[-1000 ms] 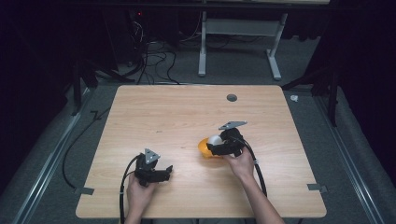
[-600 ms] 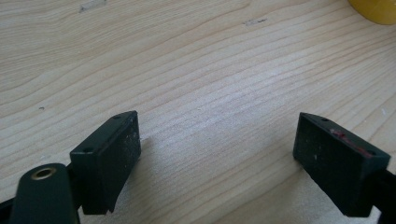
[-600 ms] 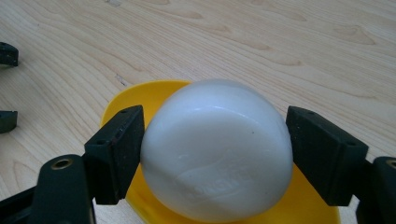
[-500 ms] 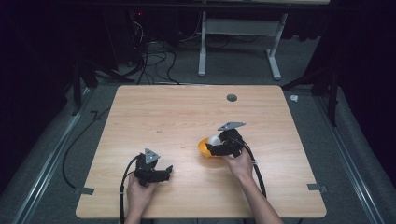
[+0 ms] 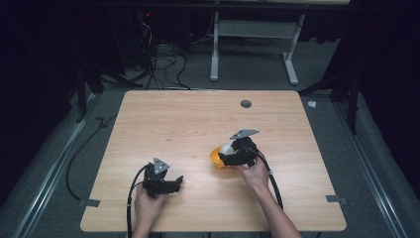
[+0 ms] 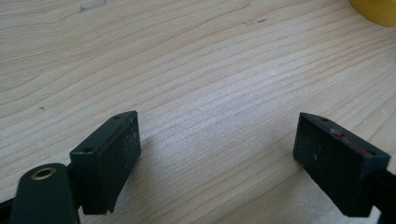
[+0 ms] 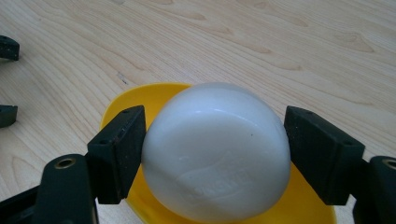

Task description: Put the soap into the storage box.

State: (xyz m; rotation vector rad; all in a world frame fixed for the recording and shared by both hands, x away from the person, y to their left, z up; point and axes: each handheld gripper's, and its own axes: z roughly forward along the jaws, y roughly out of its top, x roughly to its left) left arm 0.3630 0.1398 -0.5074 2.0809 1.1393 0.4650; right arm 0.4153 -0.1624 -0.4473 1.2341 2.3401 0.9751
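Note:
A white rounded shell (image 7: 215,154) sits in a yellow cup-shaped half (image 7: 140,100) on the wooden table. My right gripper (image 7: 215,121) has its jaws on either side of the white shell; they have just been closing and both pads touch it. In the high view that gripper (image 5: 225,157) points left, with the white shell (image 5: 227,148) and the yellow half (image 5: 215,157) at its tip. My left gripper (image 6: 218,122) stands wide open over bare wood with nothing between its jaws, and an edge of the yellow half (image 6: 378,7) shows far off. In the high view it (image 5: 178,181) lies near the table's front edge.
The table (image 5: 198,124) has a round grey cable hole (image 5: 245,103) near its far edge. Tape patches sit at the front corners (image 5: 337,199). Black cables (image 5: 163,64) and a white desk frame (image 5: 252,29) are on the floor behind.

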